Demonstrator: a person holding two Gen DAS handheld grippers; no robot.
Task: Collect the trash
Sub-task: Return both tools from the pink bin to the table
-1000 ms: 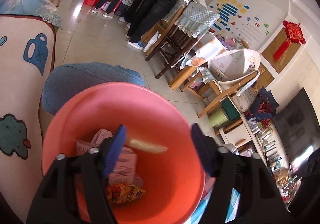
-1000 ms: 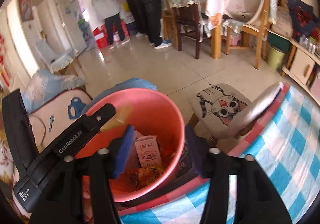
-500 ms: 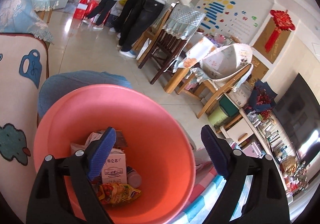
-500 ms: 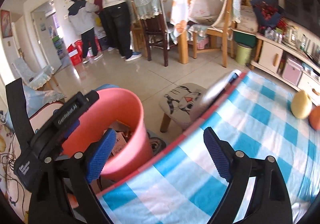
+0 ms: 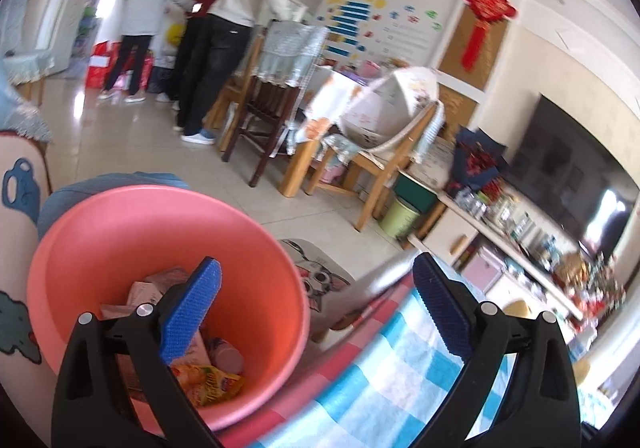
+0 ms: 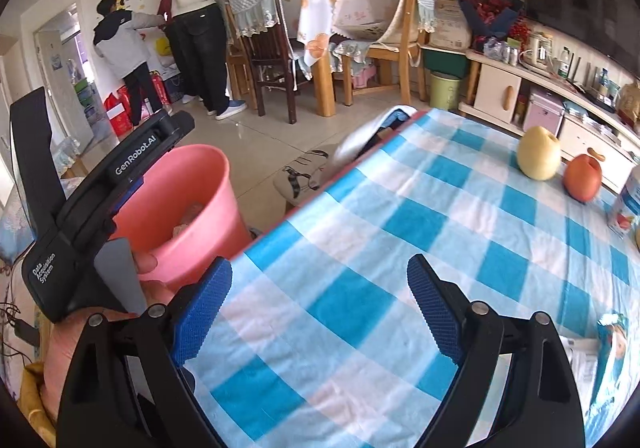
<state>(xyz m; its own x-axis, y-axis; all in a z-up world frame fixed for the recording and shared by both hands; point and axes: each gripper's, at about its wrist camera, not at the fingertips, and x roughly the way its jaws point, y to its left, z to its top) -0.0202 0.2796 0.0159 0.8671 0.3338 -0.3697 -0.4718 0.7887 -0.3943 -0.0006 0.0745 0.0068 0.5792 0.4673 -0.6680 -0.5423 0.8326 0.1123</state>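
Note:
A pink trash bin (image 5: pixel 120 232) stands on the floor beside the table; it also shows in the right wrist view (image 6: pixel 188 200). Inside lie a carton, a small bottle and a yellow snack wrapper (image 5: pixel 208 384). My left gripper (image 5: pixel 316 312) is open and empty, over the bin's right rim and the table edge. My right gripper (image 6: pixel 320 308) is open and empty above the blue checked tablecloth (image 6: pixel 400 248). A torn wrapper and paper (image 6: pixel 600 344) lie on the cloth at the right edge.
A yellow pear (image 6: pixel 538 154), a red apple (image 6: pixel 582 178) and a can (image 6: pixel 628 204) stand at the table's far right. A cat-print stool (image 5: pixel 320 276) sits by the bin. Chairs, a dining table and people stand farther back.
A scrap dropped from my left gripper into the bin and its jaws opened wide. My right gripper opened and swung right from the bin to over the tablecloth.

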